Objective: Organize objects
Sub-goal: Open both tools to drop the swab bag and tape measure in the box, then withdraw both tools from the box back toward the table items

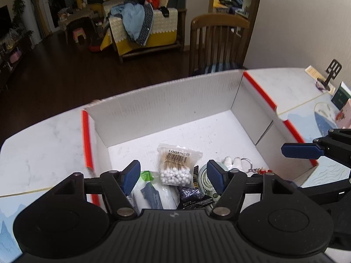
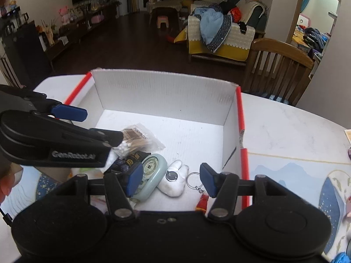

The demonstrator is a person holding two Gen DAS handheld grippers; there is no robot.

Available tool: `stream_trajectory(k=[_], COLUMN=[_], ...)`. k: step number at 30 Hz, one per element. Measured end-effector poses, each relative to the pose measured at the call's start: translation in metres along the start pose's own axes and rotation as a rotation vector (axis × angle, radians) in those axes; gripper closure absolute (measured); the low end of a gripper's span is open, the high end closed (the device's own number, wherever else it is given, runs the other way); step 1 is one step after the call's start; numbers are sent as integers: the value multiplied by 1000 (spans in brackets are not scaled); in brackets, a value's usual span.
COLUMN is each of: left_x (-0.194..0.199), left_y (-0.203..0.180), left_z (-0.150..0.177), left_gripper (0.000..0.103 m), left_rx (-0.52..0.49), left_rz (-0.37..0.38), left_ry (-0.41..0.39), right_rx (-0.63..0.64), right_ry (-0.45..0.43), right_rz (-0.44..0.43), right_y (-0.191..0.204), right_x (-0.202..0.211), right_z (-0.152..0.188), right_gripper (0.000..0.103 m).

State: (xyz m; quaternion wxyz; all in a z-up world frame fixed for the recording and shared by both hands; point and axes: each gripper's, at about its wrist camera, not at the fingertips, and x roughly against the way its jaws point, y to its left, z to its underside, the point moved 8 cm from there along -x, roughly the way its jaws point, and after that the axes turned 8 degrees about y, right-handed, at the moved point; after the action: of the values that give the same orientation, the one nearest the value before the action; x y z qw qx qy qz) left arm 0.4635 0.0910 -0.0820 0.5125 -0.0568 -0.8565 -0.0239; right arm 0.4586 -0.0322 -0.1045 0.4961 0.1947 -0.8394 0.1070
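Both grippers hang above the white cardboard box. The left gripper and right gripper stand parted and grip nothing. The cotton swab bag, dark sachet, round green case and white plush keychain lie clustered at the near wall, apparently deposited there for storage.

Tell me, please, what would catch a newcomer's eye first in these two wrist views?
Probably the white cardboard box with bright red edges, standing open on the marble-look table. Small items cluster at its near end: a bag of cotton swabs, a pale green round case and a white plush keychain. Both the left gripper and the right gripper hang over them, jaws apart, holding nothing.
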Motion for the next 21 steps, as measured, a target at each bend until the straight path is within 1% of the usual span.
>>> stream_trajectory(k=[5,10,15,21], left_x=[31,59,78,99], left_y=[-2,-11,-20,-26], left_z=[4,15,30,49], left_gripper=[37,37,37,37], left_rx=[6,-5,-17,13], left_rz=[-8,1,2,33], left_ry=[-57,-100,-122,-136], right_rx=[4,6,3,-12], right_ry=[-42,-92,-131,-164], right_rz=[-25,-61,-82,-96], right_y=[2,4,4,3], right_x=[28,59,82,103], right_z=[5,11,21,35], right_gripper=[46,45,43,42])
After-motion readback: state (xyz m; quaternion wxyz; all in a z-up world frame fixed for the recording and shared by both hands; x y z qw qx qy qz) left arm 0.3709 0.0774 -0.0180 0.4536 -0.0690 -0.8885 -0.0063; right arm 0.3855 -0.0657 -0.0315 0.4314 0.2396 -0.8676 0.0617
